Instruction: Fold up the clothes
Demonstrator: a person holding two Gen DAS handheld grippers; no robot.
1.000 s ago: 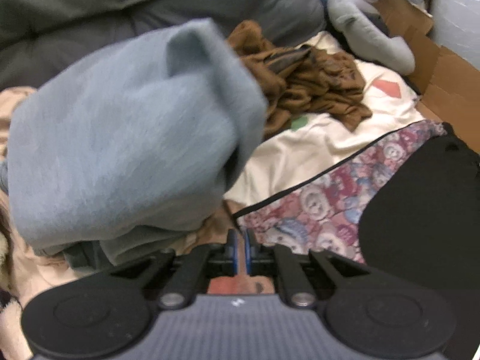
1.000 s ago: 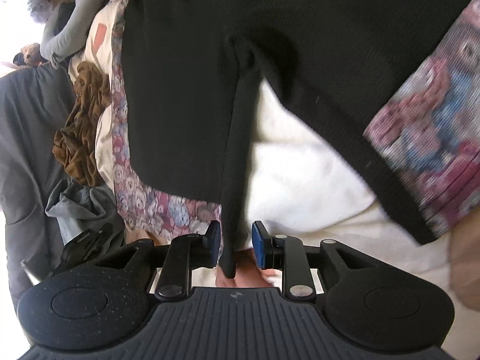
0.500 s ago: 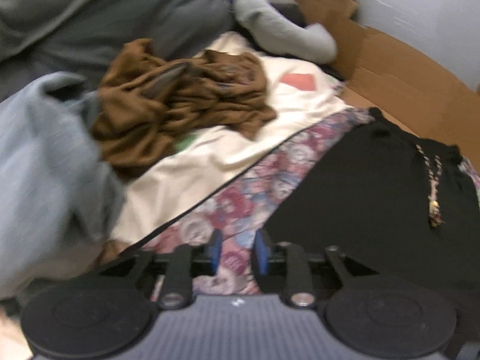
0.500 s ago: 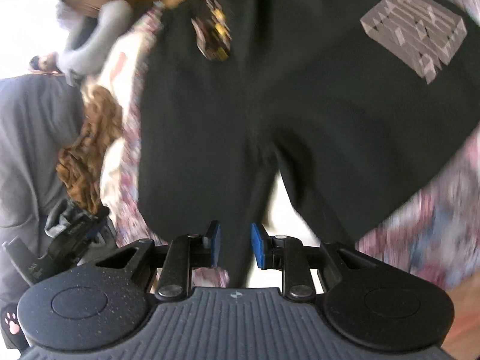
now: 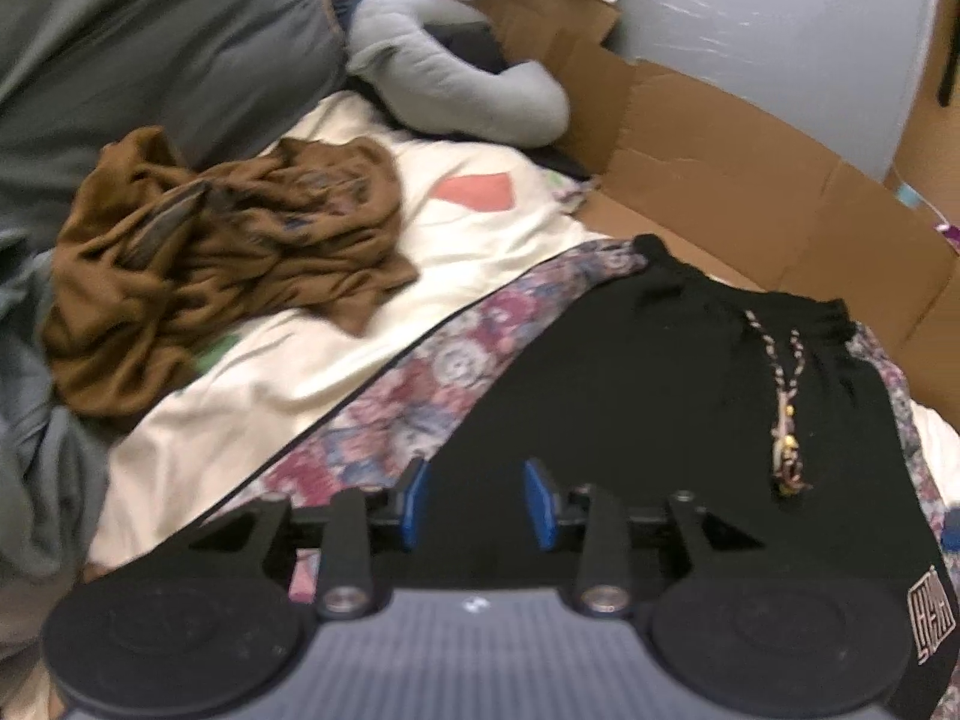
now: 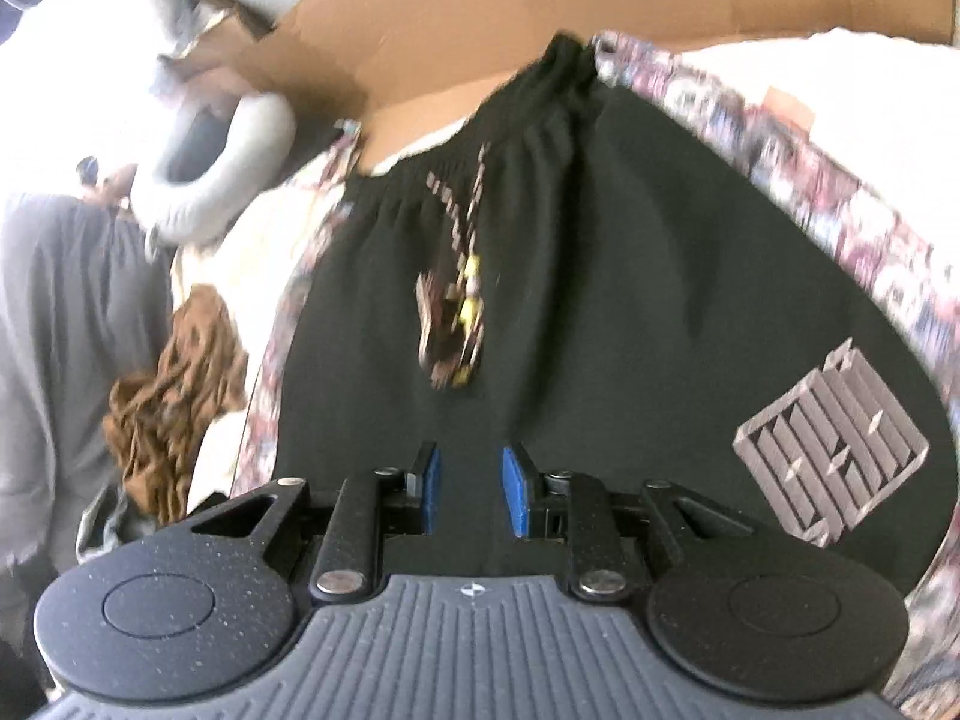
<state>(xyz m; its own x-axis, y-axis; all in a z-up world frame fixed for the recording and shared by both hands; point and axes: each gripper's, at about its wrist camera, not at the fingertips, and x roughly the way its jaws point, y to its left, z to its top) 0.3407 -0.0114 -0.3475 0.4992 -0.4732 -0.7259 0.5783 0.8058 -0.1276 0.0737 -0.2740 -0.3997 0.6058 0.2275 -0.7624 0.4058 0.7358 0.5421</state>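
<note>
Black shorts [image 5: 630,372] with a patterned drawstring [image 5: 786,420] lie flat on a floral blanket [image 5: 432,372]. My left gripper [image 5: 477,501] hovers over the shorts' left edge. Its jaws are opening, and nothing is pinched between the blue pads. In the right wrist view, the shorts [image 6: 600,240] fill the middle, waistband at the top, drawstring [image 6: 456,300] in the centre and a grey logo [image 6: 834,450] at the right. My right gripper [image 6: 471,489] sits above the shorts' lower middle. Its pads stand apart and I see no fabric pressed between them.
A crumpled brown garment [image 5: 228,258] lies on the cream sheet [image 5: 270,372] to the left. Blue-grey clothing [image 5: 36,450] is heaped at the far left. A grey curved pillow [image 5: 456,90] and flattened cardboard [image 5: 750,180] border the far side, with a dark grey duvet [image 5: 150,30] behind.
My left gripper let go of the blue-grey garment, swung right over the black shorts and its jaws parted. The right gripper rose from the shorts' leg toward the waistband.
</note>
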